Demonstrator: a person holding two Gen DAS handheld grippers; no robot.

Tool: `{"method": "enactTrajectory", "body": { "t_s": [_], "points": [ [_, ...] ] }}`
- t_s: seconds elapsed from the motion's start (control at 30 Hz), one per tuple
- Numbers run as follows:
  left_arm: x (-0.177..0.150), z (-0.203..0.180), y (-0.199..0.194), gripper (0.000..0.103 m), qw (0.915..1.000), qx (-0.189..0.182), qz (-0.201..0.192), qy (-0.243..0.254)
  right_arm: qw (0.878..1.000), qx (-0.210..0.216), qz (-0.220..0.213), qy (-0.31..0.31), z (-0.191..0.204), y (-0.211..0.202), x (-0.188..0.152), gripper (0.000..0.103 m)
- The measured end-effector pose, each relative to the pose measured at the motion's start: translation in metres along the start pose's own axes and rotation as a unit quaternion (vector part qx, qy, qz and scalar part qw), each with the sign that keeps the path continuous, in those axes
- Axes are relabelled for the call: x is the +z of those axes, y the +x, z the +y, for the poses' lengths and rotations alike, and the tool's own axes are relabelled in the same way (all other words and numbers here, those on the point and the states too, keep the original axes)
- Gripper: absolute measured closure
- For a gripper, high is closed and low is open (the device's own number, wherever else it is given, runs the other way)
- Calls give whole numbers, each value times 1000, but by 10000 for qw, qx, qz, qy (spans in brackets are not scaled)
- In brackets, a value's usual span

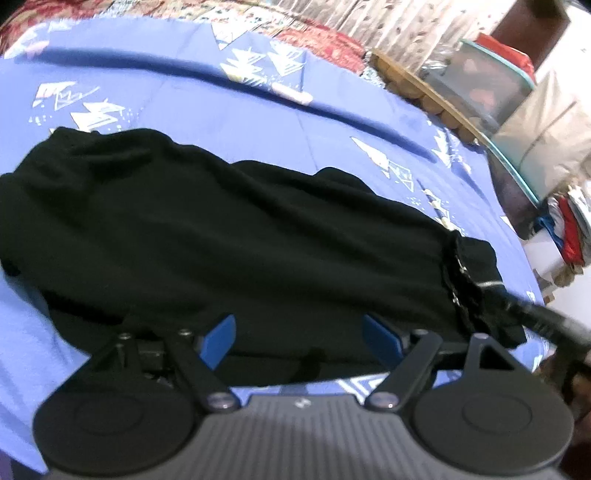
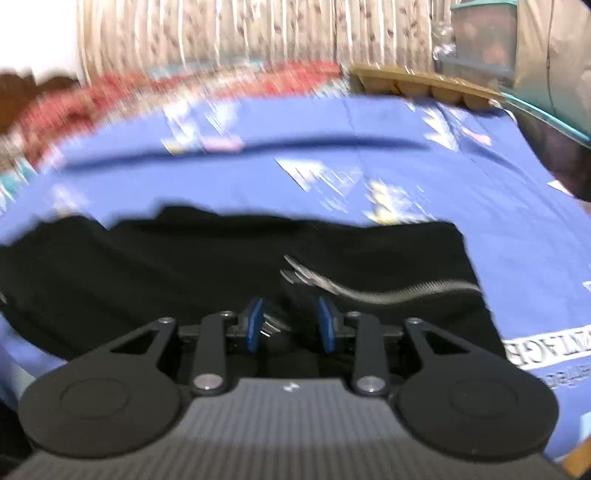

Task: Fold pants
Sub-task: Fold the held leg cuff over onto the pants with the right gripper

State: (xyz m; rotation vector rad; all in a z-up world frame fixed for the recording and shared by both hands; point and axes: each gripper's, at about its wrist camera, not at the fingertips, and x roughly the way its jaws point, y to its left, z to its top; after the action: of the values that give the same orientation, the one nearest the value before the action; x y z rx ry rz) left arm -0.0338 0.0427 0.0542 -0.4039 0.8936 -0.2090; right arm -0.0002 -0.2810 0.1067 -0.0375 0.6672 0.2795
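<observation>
One pair of black pants (image 1: 229,229), lying bunched and partly folded on the bed's blue printed sheet (image 1: 258,122); every place below is given from the pants.

One silver zipper (image 2: 402,291), running across the pants' right end in the right wrist view; seen small at the same end in the left wrist view.

Two tongs. Left tongs (image 1: 301,339): at the near edge of the pants, pointing down and forward over the cloth, blue pads wide apart, nothing clamped between them. Right tongs (image 2: 291,325): at the near edge by the zipper end, pointing down at the cloth, blue pads partway apart; black cloth lies between them, but the blurred picture does not show whether the pads press on it.

One red patterned blanket (image 1: 321,40), beyond the pants along the far side of the sheet.

One patterned curtain (image 2: 240,33), behind the blanket.

One wooden slatted board (image 1: 424,88), beyond the pants to the right, at the bed's edge.

One clear storage box with teal rim (image 1: 487,81), past the board.

One stack of coloured fabrics (image 1: 569,229), right of the pants, off the bed.
</observation>
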Motion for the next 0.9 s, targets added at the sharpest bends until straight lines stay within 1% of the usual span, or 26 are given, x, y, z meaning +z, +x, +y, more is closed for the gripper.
{"method": "enactTrajectory", "body": {
  "t_s": [0.03,0.07,0.17,0.27,0.33,0.37,0.53,0.73,0.9],
  "points": [
    [-3,2,-1,25,10000,-2,6,2,9998,165,-12,137,6,-1,-1,67],
    [-5,4,-1,25,10000,-3,32,-17,9990,351,66,261,12,0,-2,67],
    [-13,11,2,26,9998,50,145,-119,9929,907,491,592,33,11,-14,67],
    [-18,18,4,26,9995,98,214,-201,9823,1240,1029,952,47,27,-29,67],
    [-20,22,7,26,9991,147,282,-275,9760,1266,1396,1090,55,35,-37,66],
    [-20,25,9,26,9989,150,310,-324,9744,1286,1447,1143,56,38,-37,66],
    [-22,29,10,25,9986,128,309,-405,9720,1329,1465,1268,56,33,-34,66],
    [-22,31,9,25,9987,84,313,-403,9716,1305,1482,1302,52,43,-23,66],
    [-21,31,9,25,9986,71,324,-407,9715,1306,1482,1307,49,41,-24,66]
  ]
}}
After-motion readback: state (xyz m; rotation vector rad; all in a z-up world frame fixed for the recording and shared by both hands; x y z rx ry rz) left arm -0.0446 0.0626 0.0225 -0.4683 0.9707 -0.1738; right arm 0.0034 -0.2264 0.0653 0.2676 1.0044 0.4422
